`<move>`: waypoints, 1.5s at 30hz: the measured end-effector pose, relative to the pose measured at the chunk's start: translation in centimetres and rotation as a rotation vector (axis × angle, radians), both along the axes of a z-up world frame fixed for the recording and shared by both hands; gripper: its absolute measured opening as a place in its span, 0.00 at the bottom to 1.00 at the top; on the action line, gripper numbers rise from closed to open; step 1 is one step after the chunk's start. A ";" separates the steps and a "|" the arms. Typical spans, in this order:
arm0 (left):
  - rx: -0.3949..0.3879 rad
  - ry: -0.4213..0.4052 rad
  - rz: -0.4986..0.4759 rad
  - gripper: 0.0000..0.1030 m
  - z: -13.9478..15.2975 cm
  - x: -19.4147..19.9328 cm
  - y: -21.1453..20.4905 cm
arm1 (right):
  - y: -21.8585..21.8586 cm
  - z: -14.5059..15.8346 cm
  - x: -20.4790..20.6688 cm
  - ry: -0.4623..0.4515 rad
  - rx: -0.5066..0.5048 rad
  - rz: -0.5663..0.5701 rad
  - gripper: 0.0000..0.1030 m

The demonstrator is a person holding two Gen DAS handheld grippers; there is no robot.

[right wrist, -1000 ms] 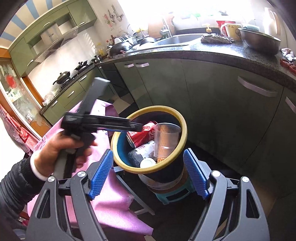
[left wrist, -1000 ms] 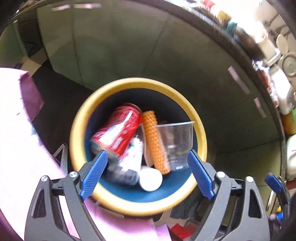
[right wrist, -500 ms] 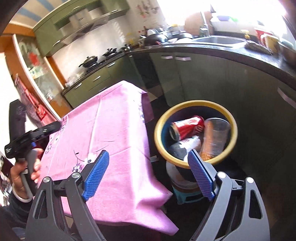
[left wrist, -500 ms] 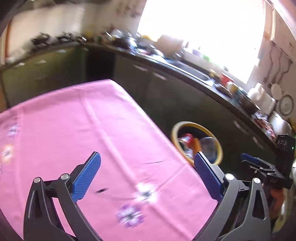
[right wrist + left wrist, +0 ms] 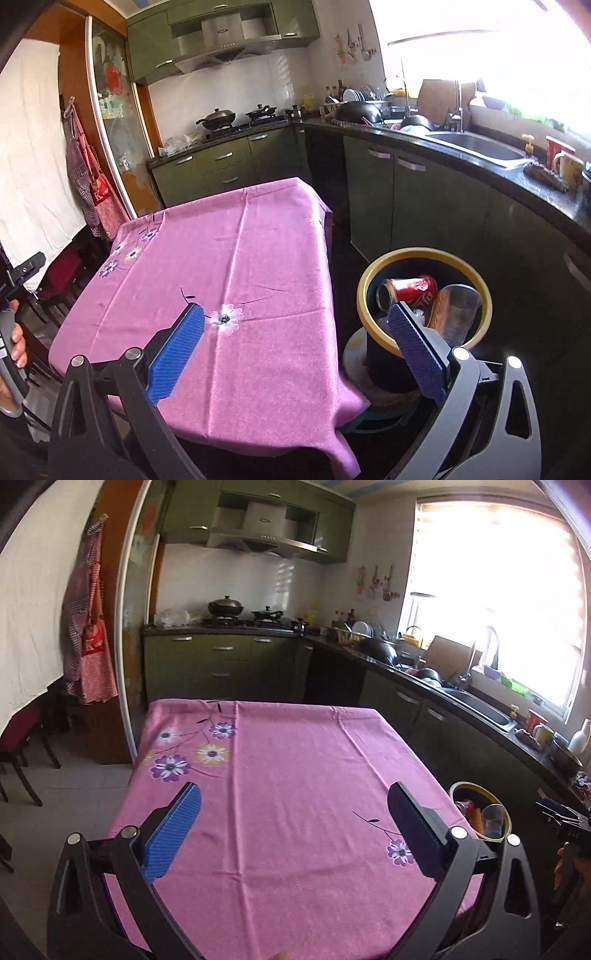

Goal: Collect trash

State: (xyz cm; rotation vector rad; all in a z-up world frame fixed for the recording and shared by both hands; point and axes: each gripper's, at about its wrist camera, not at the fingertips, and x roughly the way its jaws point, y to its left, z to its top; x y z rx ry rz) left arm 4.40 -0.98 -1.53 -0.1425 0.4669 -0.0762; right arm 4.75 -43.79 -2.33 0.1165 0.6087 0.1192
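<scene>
Left wrist view: the left gripper [image 5: 293, 834] is seen held over the pink tablecloth [image 5: 295, 760], its jaws spread wide with nothing between them. No trash is observed on the cloth. The collected trash is located in the yellow-rimmed bin [image 5: 480, 814], which stands on the floor just beside the table's right edge, low and to the right of the tongs. A red can [image 5: 466, 806] and a clear plastic cup [image 5: 493, 818] are made out inside it; no lettering is legible at this size. A single white letter "K" is read on the red apron [image 5: 92, 646] hung at the left.

Right wrist view: the right gripper [image 5: 295, 354] is seen with jaws opening and nothing between them; its right pad overlaps the bin [image 5: 424, 295] in the picture only. The bin lies right of and below the tongs, and the right hand is judged the nearer to it. The red can [image 5: 408, 290] lies on its side, long axis roughly across the bin, open end to the left; white script is present but cannot be read. The clear cup [image 5: 458, 310] leans beside it. The task is judged essentially complete, as nothing is left to collect on the table.
</scene>
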 end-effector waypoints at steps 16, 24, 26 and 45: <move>0.011 -0.084 -0.058 0.94 1.5 -5.0 -0.8 | 1.9 3.1 -4.7 -0.120 -0.095 -0.047 0.95; 0.026 -0.097 -0.061 0.94 1.8 -5.5 -1.3 | 1.5 3.0 -4.6 -0.121 -0.088 -0.045 0.95; 0.027 -0.093 -0.066 0.94 1.8 -5.5 -1.3 | 1.5 2.9 -4.6 -0.119 -0.087 -0.045 0.95; 0.041 -0.073 -0.093 0.94 1.5 -5.2 -1.9 | 1.4 2.7 -4.3 -0.112 -0.081 -0.039 0.95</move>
